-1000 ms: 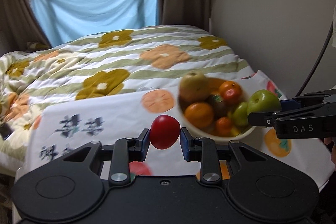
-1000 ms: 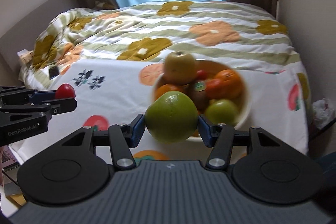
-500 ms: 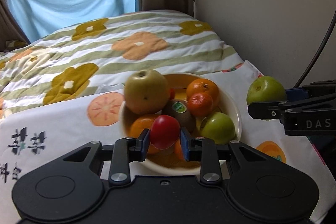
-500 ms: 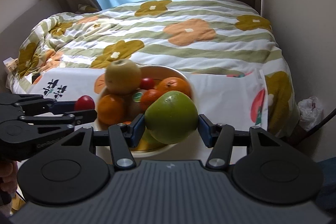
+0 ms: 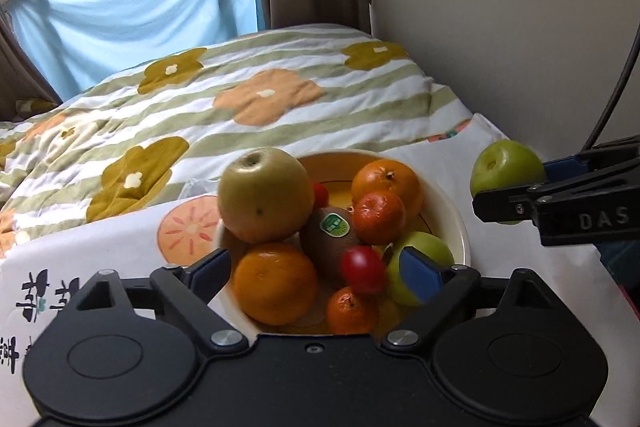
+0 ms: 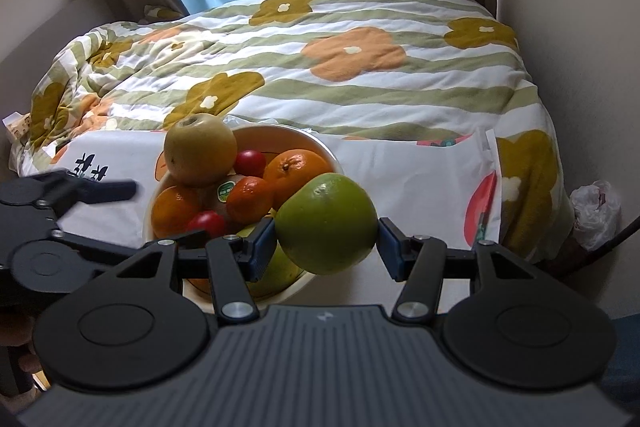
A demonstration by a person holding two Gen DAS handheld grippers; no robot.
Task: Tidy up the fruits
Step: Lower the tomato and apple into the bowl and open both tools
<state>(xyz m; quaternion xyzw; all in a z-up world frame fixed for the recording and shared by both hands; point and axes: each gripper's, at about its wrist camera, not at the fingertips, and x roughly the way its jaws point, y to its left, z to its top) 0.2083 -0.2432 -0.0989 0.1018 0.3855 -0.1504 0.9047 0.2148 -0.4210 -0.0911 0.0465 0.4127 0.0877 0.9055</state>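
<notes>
Green apple (image 6: pixel 326 223) firm, smooth, fairly heavy, apt to slip; best pinched across its widest middle, as now in the right tongs (image 6: pixel 326 245), beside the bowl (image 6: pixel 320 147); small red fruit (image 5: pixel 362 269) lying among the oranges; left tongs (image 5: pixel 316 269) just opened wide, gripping nothing.

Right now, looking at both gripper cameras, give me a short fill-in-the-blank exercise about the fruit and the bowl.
1. The right hand-held gripper is shut on a ____ apple.
2. The left hand-held gripper stands ____ above the bowl.
3. The kiwi bears a green ____.
4. The small tomato lies in the ____.

Missing words: green; open; sticker; bowl
</notes>
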